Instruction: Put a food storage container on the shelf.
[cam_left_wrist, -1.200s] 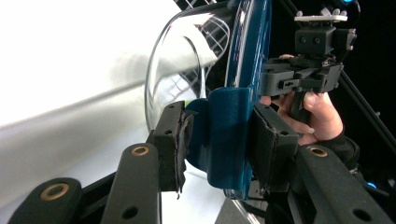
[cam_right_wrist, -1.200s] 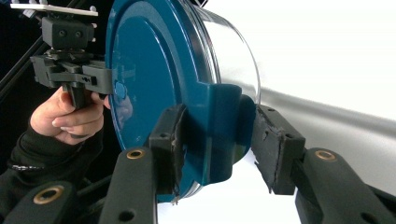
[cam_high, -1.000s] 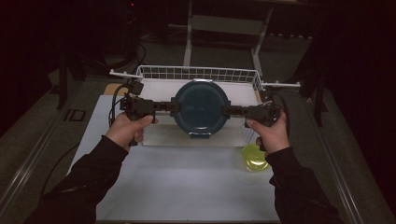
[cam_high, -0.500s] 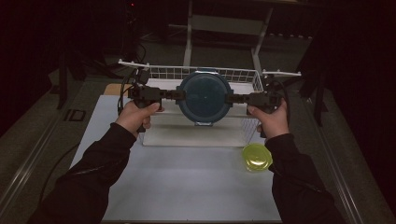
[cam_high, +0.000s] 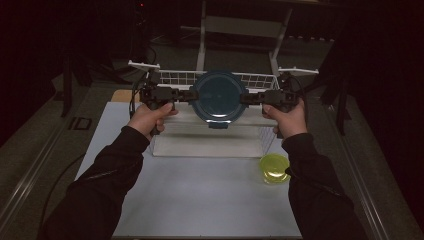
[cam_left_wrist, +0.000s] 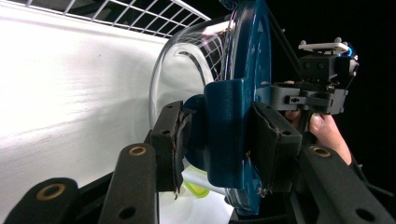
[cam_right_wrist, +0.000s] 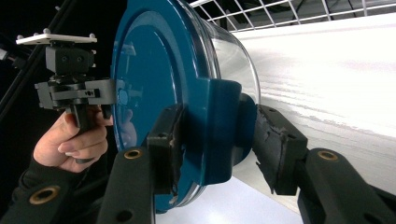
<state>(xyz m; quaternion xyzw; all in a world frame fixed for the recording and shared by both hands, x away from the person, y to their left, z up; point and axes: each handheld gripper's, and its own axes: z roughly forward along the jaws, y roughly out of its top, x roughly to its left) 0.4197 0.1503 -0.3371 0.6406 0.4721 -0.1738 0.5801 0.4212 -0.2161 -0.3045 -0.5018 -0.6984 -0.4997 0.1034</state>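
White table (cam_high: 200, 195), lidded container (cam_high: 218, 97) clamped between left tool (cam_high: 186, 96), right tool (cam_high: 248, 98)

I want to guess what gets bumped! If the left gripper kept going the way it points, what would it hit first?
The left gripper points across at the lidded container, whose blue side clip its jaws already clamp. Beyond it, likely the right gripper.

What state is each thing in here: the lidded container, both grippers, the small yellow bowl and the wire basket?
Glass container: blue lid on, held in the air above the basket.
Left gripper: shut on the lid's side tab.
Right gripper: shut on the opposite tab.
Yellow bowl: upright on the table, untouched.
Wire basket: standing on the table behind the container.
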